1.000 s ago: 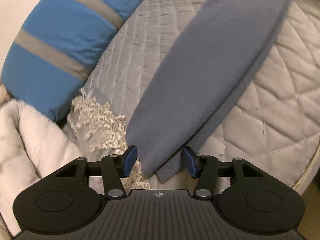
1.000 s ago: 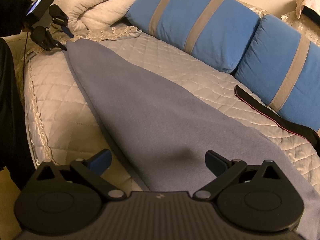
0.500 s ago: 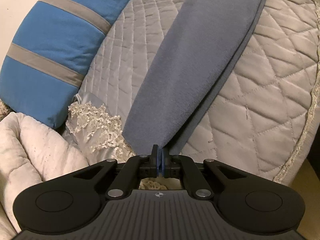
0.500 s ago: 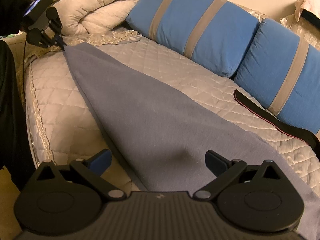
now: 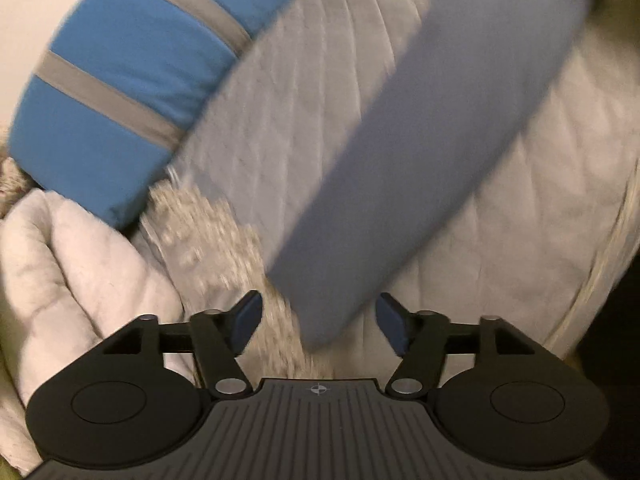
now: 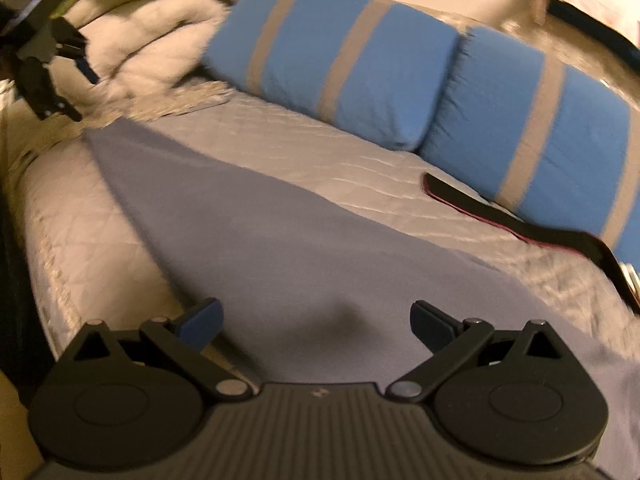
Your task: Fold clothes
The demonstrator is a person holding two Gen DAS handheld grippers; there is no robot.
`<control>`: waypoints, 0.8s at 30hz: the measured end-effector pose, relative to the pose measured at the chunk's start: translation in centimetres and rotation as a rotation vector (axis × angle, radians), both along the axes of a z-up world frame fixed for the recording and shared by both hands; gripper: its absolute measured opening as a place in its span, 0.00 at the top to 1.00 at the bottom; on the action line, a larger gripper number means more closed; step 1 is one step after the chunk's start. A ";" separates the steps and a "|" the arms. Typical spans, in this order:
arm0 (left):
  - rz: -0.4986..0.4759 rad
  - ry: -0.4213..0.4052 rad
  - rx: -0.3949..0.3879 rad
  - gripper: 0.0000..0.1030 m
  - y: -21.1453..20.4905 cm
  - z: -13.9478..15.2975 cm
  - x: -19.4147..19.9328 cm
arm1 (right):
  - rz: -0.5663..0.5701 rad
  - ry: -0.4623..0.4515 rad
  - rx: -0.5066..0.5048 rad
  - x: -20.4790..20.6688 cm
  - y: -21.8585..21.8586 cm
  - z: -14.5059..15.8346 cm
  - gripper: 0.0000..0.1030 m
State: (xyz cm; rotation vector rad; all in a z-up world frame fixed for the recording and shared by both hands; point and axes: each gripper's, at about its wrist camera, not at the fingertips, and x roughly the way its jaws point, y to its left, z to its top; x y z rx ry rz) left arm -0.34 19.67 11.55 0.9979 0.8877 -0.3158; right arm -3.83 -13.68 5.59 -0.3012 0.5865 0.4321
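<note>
A long grey-blue fleece garment [image 6: 280,240] lies flat, diagonal across the quilted beige bed [image 6: 340,160]. Two blue grey-striped pillows [image 6: 352,64] line the upper frame. The left hand-held gripper [image 5: 318,324] has just opened, empty, its fingers either side of the garment's tip. The right hand-held gripper [image 6: 316,326] stands wide, empty.

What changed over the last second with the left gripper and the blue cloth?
The left gripper pinched the blue cloth at its tip, then its jaws have just opened, letting go, and it lifted clear. The cloth stays flat on the bed; the right gripper stays open over it.
</note>
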 end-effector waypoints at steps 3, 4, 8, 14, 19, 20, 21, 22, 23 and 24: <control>-0.027 -0.053 -0.096 0.37 -3.9 2.2 0.6 | -0.109 -0.001 0.031 0.0 -1.3 0.1 0.00; -0.043 -0.069 -0.128 0.37 -5.4 2.6 0.9 | -0.144 -0.006 0.040 0.0 -1.7 0.1 0.00; -0.097 -0.119 -0.276 0.37 -12.1 4.0 2.5 | -0.270 -0.053 0.037 -0.1 -3.9 0.3 0.00; -0.102 -0.065 -0.538 0.37 -21.9 3.8 6.5 | -0.441 -0.013 0.084 0.4 -7.2 -0.2 0.00; -0.195 -0.022 -0.604 0.37 -29.1 1.3 9.0 | -0.510 0.103 0.118 0.6 -8.6 -2.2 0.00; -0.203 -0.011 -0.615 0.37 -30.2 0.7 9.5 | -0.525 0.138 0.118 0.6 -8.7 -2.9 0.00; -0.210 0.001 -0.625 0.37 -31.3 0.1 10.1 | -0.533 0.181 0.118 0.7 -8.8 -3.6 0.00; -0.217 0.012 -0.635 0.37 -32.4 -0.5 10.6 | -0.542 0.190 0.124 0.4 -8.9 -4.2 0.01; -0.220 0.023 -0.644 0.37 -33.3 -1.1 11.1 | -0.542 0.175 0.121 0.2 -8.8 -4.2 0.01; -0.223 0.033 -0.652 0.37 -34.2 -1.5 11.6 | -0.543 0.174 0.112 0.1 -8.6 -4.2 0.01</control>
